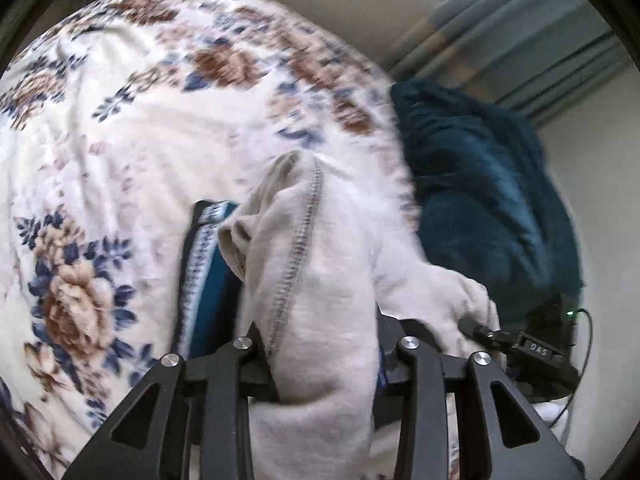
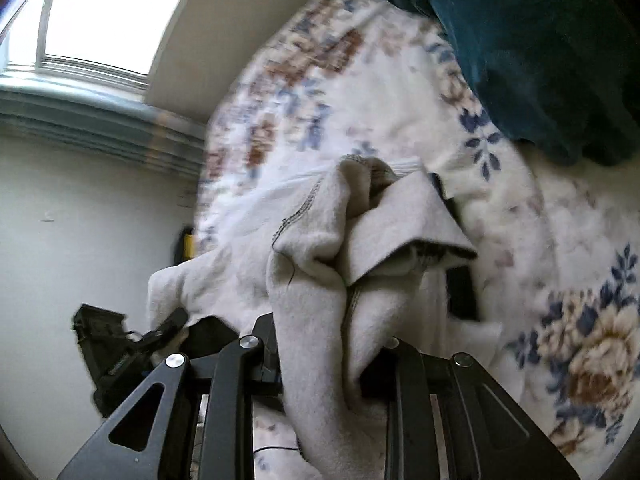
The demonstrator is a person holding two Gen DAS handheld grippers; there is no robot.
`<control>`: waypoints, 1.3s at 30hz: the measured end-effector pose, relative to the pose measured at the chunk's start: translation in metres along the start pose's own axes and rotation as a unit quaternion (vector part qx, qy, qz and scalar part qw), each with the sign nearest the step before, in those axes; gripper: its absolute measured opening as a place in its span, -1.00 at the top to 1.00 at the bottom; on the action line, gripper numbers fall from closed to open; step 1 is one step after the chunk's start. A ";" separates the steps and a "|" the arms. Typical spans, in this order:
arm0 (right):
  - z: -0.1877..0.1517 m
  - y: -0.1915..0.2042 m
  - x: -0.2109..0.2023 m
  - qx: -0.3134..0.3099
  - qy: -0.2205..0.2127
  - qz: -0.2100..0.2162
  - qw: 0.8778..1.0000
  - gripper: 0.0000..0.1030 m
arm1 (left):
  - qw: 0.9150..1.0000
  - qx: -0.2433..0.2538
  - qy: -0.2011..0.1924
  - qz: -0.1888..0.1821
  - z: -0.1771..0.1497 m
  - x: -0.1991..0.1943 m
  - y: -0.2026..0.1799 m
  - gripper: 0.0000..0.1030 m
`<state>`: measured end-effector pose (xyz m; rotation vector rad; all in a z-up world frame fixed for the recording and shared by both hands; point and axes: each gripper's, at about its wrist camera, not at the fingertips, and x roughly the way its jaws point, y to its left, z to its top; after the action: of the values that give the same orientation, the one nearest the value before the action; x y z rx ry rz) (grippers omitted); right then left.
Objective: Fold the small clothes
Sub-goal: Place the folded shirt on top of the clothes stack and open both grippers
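Observation:
A small cream fleece garment (image 1: 320,300) with a grey stitched seam hangs bunched between both grippers above the bed. My left gripper (image 1: 320,376) is shut on one end of it; cloth drapes over the jaws and hides the fingertips. My right gripper (image 2: 320,368) is shut on the other end of the cream garment (image 2: 320,280), folded over itself. The other gripper shows at the right of the left wrist view (image 1: 536,348) and at the left of the right wrist view (image 2: 120,344). A dark blue patterned garment (image 1: 208,280) lies under the cream one.
A cream floral blanket (image 1: 140,140) covers the bed. A dark teal plush cushion (image 1: 480,200) lies at the bed's edge, also in the right wrist view (image 2: 540,40). Grey-blue curtains (image 1: 520,52), a window (image 2: 104,12) and a white wall (image 2: 80,220) lie beyond.

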<state>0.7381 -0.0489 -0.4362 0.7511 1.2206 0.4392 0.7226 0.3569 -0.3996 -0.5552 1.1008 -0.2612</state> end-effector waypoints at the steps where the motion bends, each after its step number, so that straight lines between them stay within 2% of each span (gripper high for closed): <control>1: 0.005 -0.004 0.010 0.004 0.001 -0.020 1.000 0.35 | 1.000 0.003 0.003 0.005 0.000 0.003 0.003 0.25; 2: 0.005 -0.008 0.014 0.011 0.001 -0.029 1.000 0.29 | 1.000 0.011 0.000 0.022 0.000 0.005 0.003 0.09; 3: 0.005 -0.014 0.017 0.016 0.000 -0.037 0.999 0.15 | 0.999 0.018 -0.004 0.032 0.000 0.003 0.003 -0.10; 4: 0.004 -0.014 0.016 0.020 -0.004 -0.052 0.998 -0.11 | 0.998 0.030 -0.006 0.062 -0.003 0.002 -0.001 -0.25; 5: 0.003 -0.015 0.012 0.017 -0.010 -0.068 0.998 -0.20 | 0.994 0.044 -0.007 0.098 -0.007 -0.001 -0.005 -0.55; 6: 0.000 -0.014 0.009 0.011 -0.017 -0.086 0.996 -0.29 | 0.990 0.057 -0.009 0.132 -0.008 -0.003 -0.010 -0.75; 8: -0.005 -0.004 -0.001 -0.015 -0.037 -0.149 0.988 -0.39 | 0.978 0.087 -0.022 0.189 -0.018 -0.010 -0.023 -0.81; 9: -0.010 0.004 -0.006 -0.031 -0.045 -0.184 0.981 -0.51 | 0.974 0.096 -0.026 0.204 -0.019 -0.010 -0.024 -0.84; 10: -0.016 0.014 -0.013 -0.053 -0.056 -0.227 0.971 -0.78 | 0.967 0.112 -0.037 0.227 -0.027 -0.016 -0.033 -0.87; 12: -0.030 0.032 -0.023 -0.088 -0.068 -0.272 0.956 -1.00 | 0.958 0.126 -0.050 0.253 -0.037 -0.023 -0.043 -0.97; 16: -0.068 0.071 -0.052 -0.151 -0.106 -0.349 0.919 -1.00 | 0.952 0.135 -0.070 0.267 -0.062 -0.046 -0.067 -0.97; 19: -0.095 0.090 -0.080 -0.157 -0.126 -0.361 0.911 -1.00 | 0.947 0.142 -0.080 0.278 -0.076 -0.062 -0.084 -0.97; 23: -0.129 0.116 -0.123 -0.161 -0.151 -0.369 0.903 -1.00 | 0.946 0.150 -0.092 0.271 -0.095 -0.097 -0.109 -0.97; 27: -0.162 0.140 -0.173 -0.162 -0.171 -0.361 0.902 -1.00 | 0.947 0.153 -0.105 0.263 -0.114 -0.139 -0.132 -0.97; 32: -0.207 0.176 -0.242 -0.177 -0.197 -0.352 0.898 -1.00 | 0.939 0.165 -0.126 0.274 -0.144 -0.196 -0.165 -0.97; 39: -0.279 0.226 -0.339 -0.207 -0.215 -0.331 0.895 -1.00 | 0.935 0.174 -0.152 0.269 -0.189 -0.281 -0.213 -0.97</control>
<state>0.3898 -0.0438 -0.0866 0.0268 0.8460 -0.0465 0.4446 0.2537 -0.1307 0.0363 0.8384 0.1085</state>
